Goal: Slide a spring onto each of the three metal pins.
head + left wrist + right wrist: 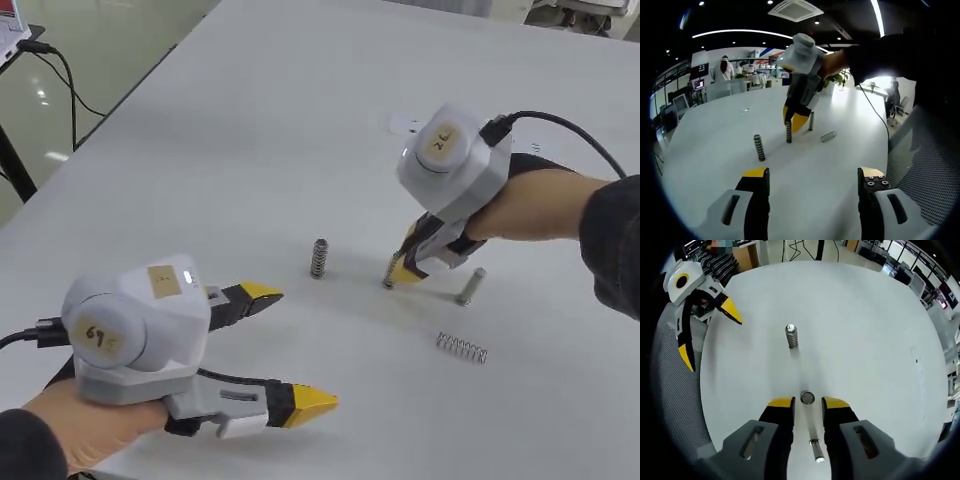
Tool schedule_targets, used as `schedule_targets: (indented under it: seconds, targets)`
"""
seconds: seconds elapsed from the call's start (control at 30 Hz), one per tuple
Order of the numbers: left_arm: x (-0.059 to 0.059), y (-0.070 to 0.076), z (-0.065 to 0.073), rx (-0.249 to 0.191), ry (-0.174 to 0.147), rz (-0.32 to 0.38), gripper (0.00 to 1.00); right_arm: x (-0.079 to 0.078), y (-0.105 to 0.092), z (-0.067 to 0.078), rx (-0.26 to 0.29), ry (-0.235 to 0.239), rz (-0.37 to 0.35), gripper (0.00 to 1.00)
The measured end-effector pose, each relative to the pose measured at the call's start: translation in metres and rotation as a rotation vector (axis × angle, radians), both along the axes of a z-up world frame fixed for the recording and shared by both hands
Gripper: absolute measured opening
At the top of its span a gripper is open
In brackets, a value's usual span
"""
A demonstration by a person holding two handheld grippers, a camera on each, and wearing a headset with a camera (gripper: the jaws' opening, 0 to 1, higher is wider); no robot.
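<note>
The right gripper point(405, 268) is hovering with its yellow-tipped jaws a little apart. The short metal pin wearing a dark coil spring point(390, 272) is standing just between and below the tips, with slivers of white tabletop point(250, 130) showing either side, so nothing is being clamped. Any sideways drift looks likely to clip that pin and topple it, since it seems to be merely standing on its base. Its long axis is running straight up, top towards the jaws. Another sprung pin point(319, 258) is standing well beyond the tips. The bare silver pin point(470, 287) is waiting upright behind them, and the loose steel coil spring point(461, 347) is lying flat nearby, free to roll. The left gripper point(289, 346) is idling with its jaws wide apart, holding nothing.
</note>
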State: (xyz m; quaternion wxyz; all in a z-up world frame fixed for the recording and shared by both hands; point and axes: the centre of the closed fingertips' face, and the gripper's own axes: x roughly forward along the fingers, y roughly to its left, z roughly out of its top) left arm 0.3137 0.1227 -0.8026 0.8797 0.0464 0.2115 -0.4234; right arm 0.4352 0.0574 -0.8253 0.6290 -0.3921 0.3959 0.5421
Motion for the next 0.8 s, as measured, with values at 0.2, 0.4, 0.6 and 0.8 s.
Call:
schedule_targets:
  seconds: [0.2, 0.4, 0.6, 0.8]
  targets:
    - [0.001, -0.003, 0.000, 0.005, -0.001, -0.011, 0.70, -0.006, -0.003, 0.006, 0.022, -0.015, -0.005, 0.26]
    - [0.002, -0.005, 0.001, 0.012, -0.004, -0.026, 0.70, -0.013, -0.007, 0.013, 0.052, -0.017, -0.027, 0.27]
    - [0.001, -0.010, 0.002, 0.014, -0.007, -0.041, 0.70, -0.025, -0.016, 0.018, 0.085, -0.015, -0.052, 0.28]
    - [-0.001, -0.013, 0.003, 0.017, -0.010, -0.052, 0.70, -0.038, -0.027, 0.020, 0.098, -0.019, -0.062, 0.28]
